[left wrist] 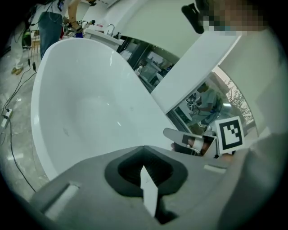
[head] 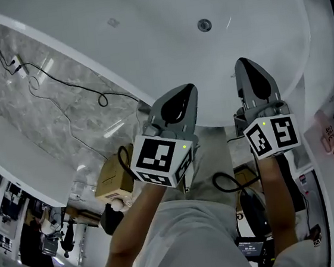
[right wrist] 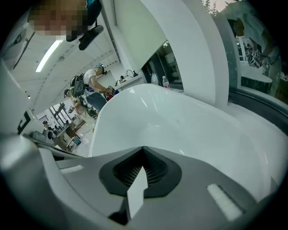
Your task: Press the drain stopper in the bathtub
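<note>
White shirt cloth [head: 191, 241] lay nearest in the head view. Beyond it the grey moulded-plastic left tongs [head: 183, 95] and right tongs [head: 249, 66], both topped by black-and-white marker cubes [head: 158, 158], hung over the near rim of the glossy white oval bathtub [head: 145, 48]. Its small round metal drain stopper [head: 204, 25] sat on the basin floor, far of both tongs and well apart from them, somewhat closer to the right pair. Grey veined marble floor [head: 51, 113] lay left of the tub.

From the left gripper view, the left tongs [left wrist: 144, 150] were pressed together with nothing between them, pointing along the smooth, curved wall of the bathtub [left wrist: 90, 103]. The stopper could not be made out there.

From the right gripper view, the right tongs [right wrist: 143, 152] were likewise pressed together and empty, over the shiny inside of the bathtub [right wrist: 189, 130].

Pressing well would probably mean lowering the right tongs, tips together, squarely onto the stopper's centre and pushing straight down, since a tilted tip could skid off polished metal.
</note>
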Motion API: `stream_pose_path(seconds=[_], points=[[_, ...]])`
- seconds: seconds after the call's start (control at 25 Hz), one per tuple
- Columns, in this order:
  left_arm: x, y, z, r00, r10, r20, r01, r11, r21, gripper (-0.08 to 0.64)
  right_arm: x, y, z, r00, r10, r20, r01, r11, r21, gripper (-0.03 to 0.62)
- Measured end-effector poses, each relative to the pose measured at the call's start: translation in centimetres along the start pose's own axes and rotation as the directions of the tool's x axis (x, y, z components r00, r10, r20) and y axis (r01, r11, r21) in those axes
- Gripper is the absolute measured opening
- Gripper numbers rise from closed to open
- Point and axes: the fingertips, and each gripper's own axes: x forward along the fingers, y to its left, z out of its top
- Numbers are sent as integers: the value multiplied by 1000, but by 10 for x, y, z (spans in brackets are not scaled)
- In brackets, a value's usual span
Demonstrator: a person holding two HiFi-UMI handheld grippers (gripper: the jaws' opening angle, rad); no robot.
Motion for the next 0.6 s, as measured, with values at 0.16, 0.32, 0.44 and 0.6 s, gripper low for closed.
stream_pose_path(seconds=[0.16, 0.32, 0.44, 0.6], points=[[22, 8, -11, 1000, -15, -19, 15, 1000, 18, 2, 27, -11, -17, 1000, -9, -8, 9, 1000, 5, 3], [44, 21, -17, 1000, -3, -5, 3, 1000, 1, 2, 53, -29, -38, 999, -26, -32, 26, 1000, 1, 3], [60, 33, -21, 1000, 2, -2, -2, 1000, -3, 2, 75, -41, -57, 998, -37, -59, 39, 999, 20, 3], [84, 44, -29, 1000, 3, -4, -3, 1000, 7, 2, 97, -55, -81, 995, -56, -88, 59, 998, 25, 3]])
